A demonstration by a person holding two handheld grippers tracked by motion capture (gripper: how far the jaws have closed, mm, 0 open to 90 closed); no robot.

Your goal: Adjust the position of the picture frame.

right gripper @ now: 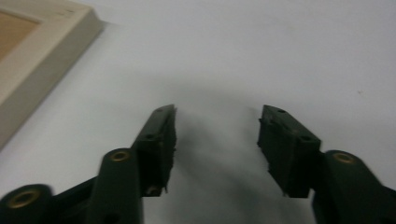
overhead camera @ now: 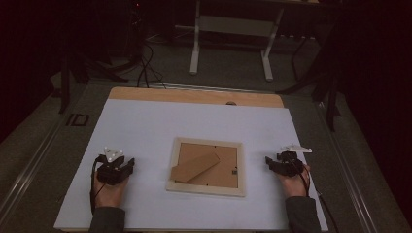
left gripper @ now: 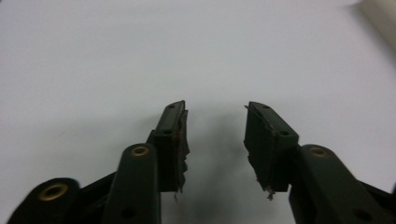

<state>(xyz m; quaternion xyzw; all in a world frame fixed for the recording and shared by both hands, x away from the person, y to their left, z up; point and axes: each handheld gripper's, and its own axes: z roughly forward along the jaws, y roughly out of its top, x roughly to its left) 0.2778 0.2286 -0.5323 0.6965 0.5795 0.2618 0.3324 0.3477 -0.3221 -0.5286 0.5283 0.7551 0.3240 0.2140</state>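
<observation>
at the near edge of the white table sheet (overhead camera: 145, 126), 2 hands each rest on the surface with a black two-jaw gripper: the left gripper (overhead camera: 127, 164) at the left and the right gripper (overhead camera: 270, 162) at the right. in the left gripper view the left gripper's (left gripper: 215, 126) jaws stand apart with bare white sheet between them, gripping nothing. in the right gripper view the right gripper's (right gripper: 215, 126) jaws are spread wide, also empty.

between the 2 grippers, well apart from both, lies the pale wooden rectangular picture frame (overhead camera: 206, 166), flat and face down near the middle of the sheet. its brown cardboard backing faces up, and a brown cardboard easel stand (overhead camera: 195, 167) lies slanted across the backing. no writing can be read on it. a corner of the frame (right gripper: 42, 60) shows at the upper left of the right gripper view.

beyond the sheet, a strip of bare light wooden tabletop (overhead camera: 194, 96) shows, then a white metal stand (overhead camera: 233, 34) on the dark floor.
</observation>
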